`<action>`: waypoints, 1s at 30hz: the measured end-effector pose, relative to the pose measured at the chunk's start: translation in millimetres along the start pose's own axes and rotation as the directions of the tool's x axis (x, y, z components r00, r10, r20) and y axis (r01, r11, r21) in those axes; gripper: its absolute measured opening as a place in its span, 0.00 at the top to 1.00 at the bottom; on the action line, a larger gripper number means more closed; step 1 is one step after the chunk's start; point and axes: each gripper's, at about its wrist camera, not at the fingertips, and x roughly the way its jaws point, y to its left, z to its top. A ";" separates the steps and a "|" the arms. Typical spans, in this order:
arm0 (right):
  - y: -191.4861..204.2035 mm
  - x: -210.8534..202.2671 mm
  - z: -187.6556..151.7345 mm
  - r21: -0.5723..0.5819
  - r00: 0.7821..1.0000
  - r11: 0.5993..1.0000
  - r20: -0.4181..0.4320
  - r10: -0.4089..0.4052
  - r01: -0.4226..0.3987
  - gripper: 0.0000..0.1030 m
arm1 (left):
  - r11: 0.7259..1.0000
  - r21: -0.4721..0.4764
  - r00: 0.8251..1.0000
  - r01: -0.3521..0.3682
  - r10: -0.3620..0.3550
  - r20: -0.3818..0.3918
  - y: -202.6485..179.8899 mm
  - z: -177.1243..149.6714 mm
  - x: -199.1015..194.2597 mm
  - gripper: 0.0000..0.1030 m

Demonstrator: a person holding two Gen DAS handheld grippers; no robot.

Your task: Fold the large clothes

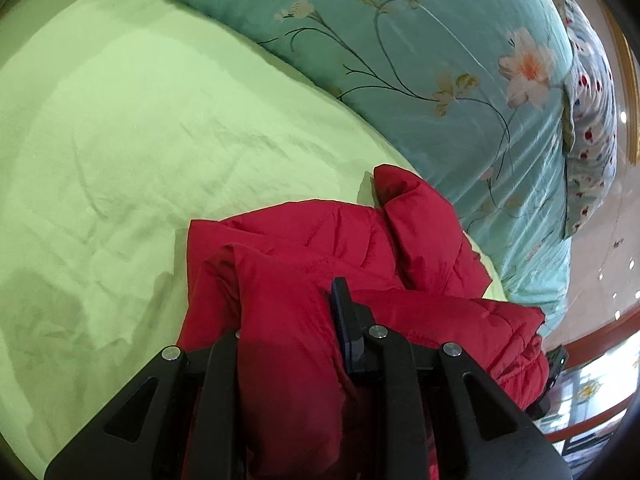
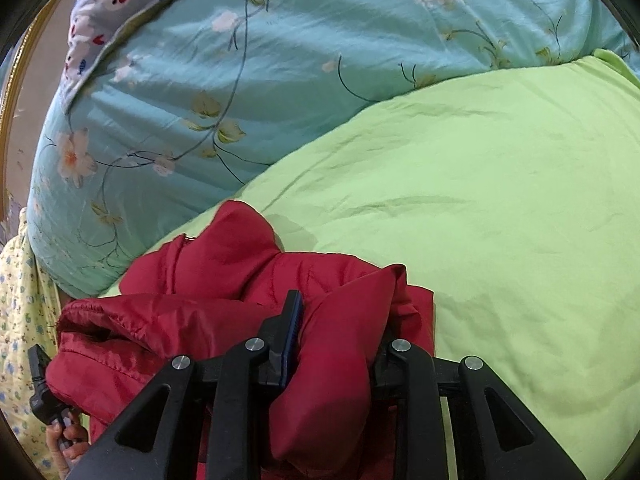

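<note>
A red padded jacket (image 1: 320,248) lies bunched on the light green sheet (image 1: 140,140). My left gripper (image 1: 292,320) is shut on a thick fold of the jacket; its right finger (image 1: 344,320) shows, the left one is hidden under the fabric. In the right wrist view the same jacket (image 2: 224,272) fills the lower middle. My right gripper (image 2: 336,328) is shut on another fold of it; the left finger (image 2: 290,328) shows, the right one is covered. The left gripper and the hand holding it show at the lower left edge (image 2: 44,396).
A teal flowered quilt (image 1: 420,60) (image 2: 240,60) lies heaped along the far side of the green sheet (image 2: 500,200). A patterned pillow (image 1: 592,120) lies beyond it. A yellow printed cloth (image 2: 24,320) hangs at the left. Shiny floor (image 1: 600,272) shows at the right.
</note>
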 end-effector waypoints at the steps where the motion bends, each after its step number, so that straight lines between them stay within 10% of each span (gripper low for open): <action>1: -1.3 1.9 -0.4 0.004 1.000 1.000 0.002 0.002 -0.002 0.75 | 1.000 0.012 1.000 -0.006 0.006 0.002 -2.4 -0.2 -2.0 0.80; 16: 3.5 13.7 -3.4 -0.006 1.000 1.000 0.010 -0.027 0.027 0.75 | 0.986 0.168 0.985 0.019 -0.047 0.165 -36.6 -40.5 -118.4 0.64; 24: 3.7 15.5 -2.1 -0.009 1.000 1.000 0.005 -0.029 0.029 0.75 | 0.946 0.315 0.996 0.078 -0.089 0.021 -71.1 -93.2 -85.1 0.64; 30: 3.6 12.5 -1.6 -0.008 1.000 1.000 0.007 -0.016 0.016 0.73 | 0.924 0.381 0.999 -0.037 0.034 0.017 -86.7 -96.7 -45.3 0.65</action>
